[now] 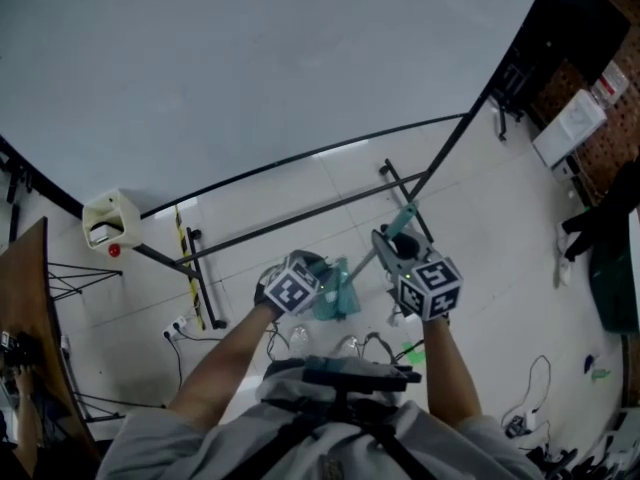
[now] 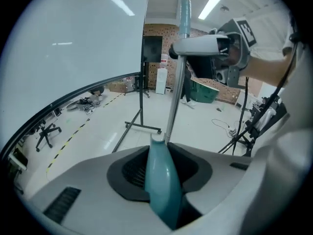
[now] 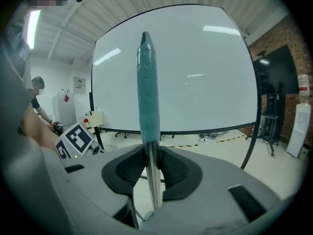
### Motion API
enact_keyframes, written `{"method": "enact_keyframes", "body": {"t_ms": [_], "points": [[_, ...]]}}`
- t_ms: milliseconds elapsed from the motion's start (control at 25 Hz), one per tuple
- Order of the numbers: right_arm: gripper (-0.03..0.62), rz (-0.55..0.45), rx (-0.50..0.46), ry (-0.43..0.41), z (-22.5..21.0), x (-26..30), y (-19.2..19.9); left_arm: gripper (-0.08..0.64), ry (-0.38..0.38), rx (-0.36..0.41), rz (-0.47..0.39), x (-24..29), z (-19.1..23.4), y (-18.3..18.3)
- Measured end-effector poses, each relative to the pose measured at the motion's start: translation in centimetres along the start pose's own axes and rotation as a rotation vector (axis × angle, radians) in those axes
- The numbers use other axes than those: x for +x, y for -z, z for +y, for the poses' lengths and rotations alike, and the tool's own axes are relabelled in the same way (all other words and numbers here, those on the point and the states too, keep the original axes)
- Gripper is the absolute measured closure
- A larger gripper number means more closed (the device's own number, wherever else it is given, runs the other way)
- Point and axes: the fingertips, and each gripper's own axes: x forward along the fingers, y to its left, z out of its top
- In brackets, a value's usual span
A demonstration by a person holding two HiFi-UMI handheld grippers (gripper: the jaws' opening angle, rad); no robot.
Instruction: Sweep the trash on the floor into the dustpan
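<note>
Left gripper [image 2: 164,176] jaws clench the teal handle [image 2: 161,190] of the dustpan [image 1: 338,298], which hangs just beyond them. Right gripper [image 3: 152,173] jaws clamp the broom's bare metal pole [image 3: 152,185], directly under its teal sleeve [image 3: 147,92]. Both tools look light, stiff and rather slick, so the rubbery sleeve seems the safer hold.

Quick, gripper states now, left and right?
Left gripper: shut on dustpan handle.
Right gripper: shut on broom pole.
</note>
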Motion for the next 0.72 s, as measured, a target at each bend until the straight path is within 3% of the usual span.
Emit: {"method": "enact_keyframes", "body": {"t_ms": [320,720], "points": [[0.499,-0.048,-0.043,0.084,-2.1,-3.1,-1.2,0.44,-0.025,-0.005,-0.03,-1.7,-0.4,-1.8],[0.497,-0.069,-0.033,0.106,-2.3,-4.0,-0.8,0.44,-0.066,0.013,-0.078,-3.0,0.9,-4.9]]}}
